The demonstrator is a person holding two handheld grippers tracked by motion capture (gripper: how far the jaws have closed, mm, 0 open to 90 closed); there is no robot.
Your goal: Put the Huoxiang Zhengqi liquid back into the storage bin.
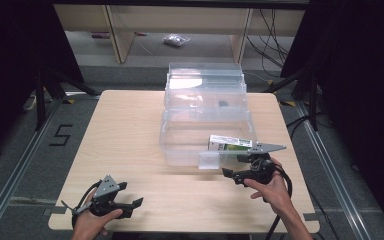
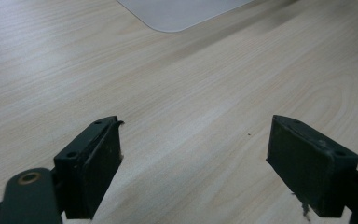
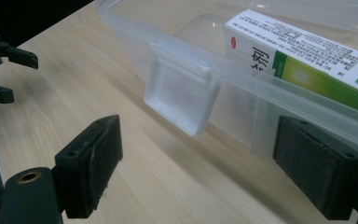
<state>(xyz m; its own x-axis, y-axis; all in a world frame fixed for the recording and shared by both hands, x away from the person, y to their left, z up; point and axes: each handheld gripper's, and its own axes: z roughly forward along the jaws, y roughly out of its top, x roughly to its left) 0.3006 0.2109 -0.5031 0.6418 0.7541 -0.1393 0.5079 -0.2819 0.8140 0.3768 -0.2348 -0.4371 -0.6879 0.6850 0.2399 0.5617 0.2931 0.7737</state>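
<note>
Pale wood lies bare under your left claw [image 1: 130, 204], which hangs released near the front left corner of the counter [image 1: 130, 130], jaws spread wide with nothing between them; in the left gripper view they frame only woodgrain. It is well apart from the work, so the coming move falls to your other hand.

Your right claw [image 1: 234, 175] sits just in front of the clear plastic box [image 1: 180, 145], near its front right corner, and it too is released, jaws apart and holding nothing. In the right gripper view the box's front wall runs slantwise across your jaws, and its square latch tab [image 3: 182, 95] hangs from the rim just ahead, between the jaws but closer to the left one.

Beyond that wall, inside the box, lies the white-and-green carton [image 1: 230, 143]. It rests against the front right of the box, its long axis running along the front wall, so it lies ahead and to the right of your right claw. To reach it, I judge you must rise over the rim first. Farther back the box's open lid [image 1: 205, 80] stands clear of your path.
</note>
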